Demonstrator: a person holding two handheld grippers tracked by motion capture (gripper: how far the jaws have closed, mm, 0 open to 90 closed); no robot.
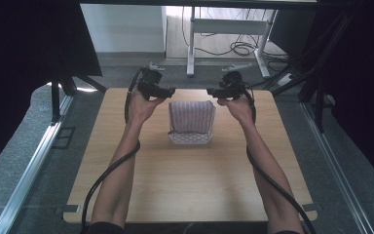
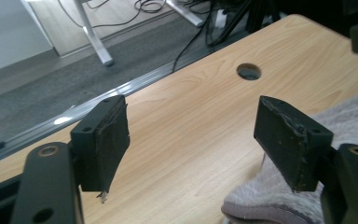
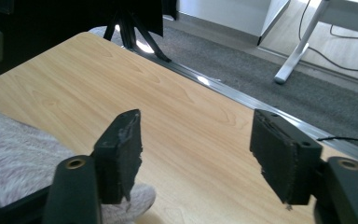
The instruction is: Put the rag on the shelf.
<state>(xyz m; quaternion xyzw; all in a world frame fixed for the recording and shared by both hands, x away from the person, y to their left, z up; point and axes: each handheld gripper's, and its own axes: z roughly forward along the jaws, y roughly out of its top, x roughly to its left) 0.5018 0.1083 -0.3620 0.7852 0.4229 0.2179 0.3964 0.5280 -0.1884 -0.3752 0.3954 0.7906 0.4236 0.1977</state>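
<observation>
Towel (image 1: 192, 122) lies folded on the wooden surface (image 1: 190, 185), toward its far half, between the two hands. Left tongs (image 1: 168, 91) hover just beside its far left corner, right tongs (image 1: 213, 91) just beside its far right corner — both sets point inward at each other above the cloth. Each pair stands wide apart with nothing between the pads; in the gripper views the towel lies off to one side, clear of them.

dim, soft high view, perhaps backlit; floor glare beyond table (image 1: 185, 185)
</observation>
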